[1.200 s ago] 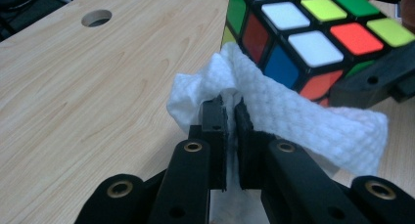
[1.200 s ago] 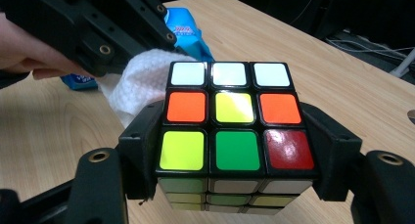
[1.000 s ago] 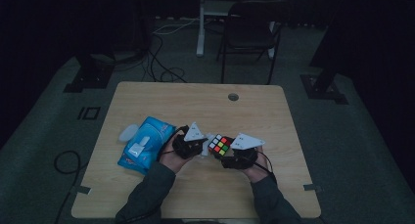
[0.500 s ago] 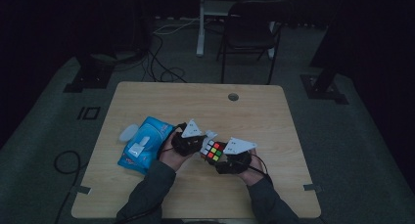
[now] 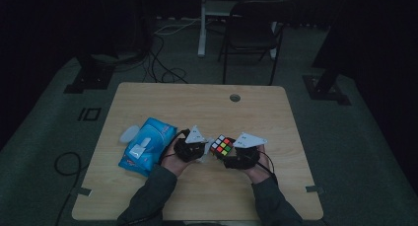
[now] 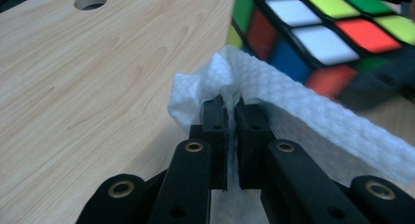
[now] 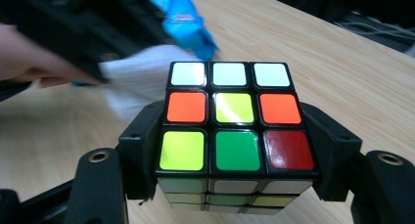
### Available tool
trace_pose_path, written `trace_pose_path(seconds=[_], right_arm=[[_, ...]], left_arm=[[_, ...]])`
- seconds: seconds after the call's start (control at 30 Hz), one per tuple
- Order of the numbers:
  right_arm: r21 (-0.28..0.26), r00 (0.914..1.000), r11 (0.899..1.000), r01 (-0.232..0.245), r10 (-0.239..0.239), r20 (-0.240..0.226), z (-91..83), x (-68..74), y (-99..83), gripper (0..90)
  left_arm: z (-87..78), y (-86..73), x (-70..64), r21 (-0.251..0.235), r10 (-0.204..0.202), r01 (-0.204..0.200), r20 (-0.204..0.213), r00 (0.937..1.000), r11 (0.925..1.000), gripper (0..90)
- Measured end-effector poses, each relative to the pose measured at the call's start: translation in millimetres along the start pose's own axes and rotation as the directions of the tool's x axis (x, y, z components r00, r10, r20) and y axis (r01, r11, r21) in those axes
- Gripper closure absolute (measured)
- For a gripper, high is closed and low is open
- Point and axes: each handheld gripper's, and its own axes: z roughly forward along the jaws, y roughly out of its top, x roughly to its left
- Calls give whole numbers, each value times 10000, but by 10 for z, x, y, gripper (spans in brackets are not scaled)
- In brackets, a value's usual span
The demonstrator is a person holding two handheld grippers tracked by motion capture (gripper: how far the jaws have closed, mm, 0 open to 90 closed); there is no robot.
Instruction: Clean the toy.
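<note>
A scrambled puzzle cube (image 7: 234,136) sits clamped between the jaws of my right gripper (image 7: 235,155), its top face showing white, orange, yellow, green and red tiles. In the high view the cube (image 5: 222,146) is held just above the table between both hands. My left gripper (image 6: 231,117) is shut on a white wet wipe (image 6: 293,111), and the wipe presses against the cube's (image 6: 313,33) side. From the right gripper view the wipe (image 7: 139,77) lies against the cube's left face. In the high view the left gripper (image 5: 203,152) and right gripper (image 5: 227,157) sit close together.
A blue pack of wipes (image 5: 147,145) lies to the left of the hands, with a white lid piece (image 5: 129,133) beside it. The wooden table (image 5: 197,107) has a cable hole (image 5: 235,97) near its far edge. A chair (image 5: 251,28) stands beyond the table.
Both hands shifted slightly left and then back right with the cube and wipe; the wipe stays pressed to the cube's side.
</note>
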Motion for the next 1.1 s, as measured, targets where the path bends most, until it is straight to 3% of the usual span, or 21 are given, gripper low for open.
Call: trace_pose_path(seconds=[0.23,0.53,0.87,1.1], right_arm=[[118,9994,9995,-282,280,204,1,-37,-10,339],[236,9985,9988,-429,421,337,17,-50,-24,339],[427,9983,9981,-437,420,394,43,-41,-39,339],[463,9983,9981,-412,391,443,47,-35,-34,339]], left_arm=[[-60,-39,-61,-187,60,-62,-71,10000,9998,858],[-156,34,-160,-467,357,-362,-120,9993,9983,858],[-214,93,-242,-859,675,-650,274,9973,9942,858],[-151,59,-217,-500,714,-698,315,9969,9963,858]])
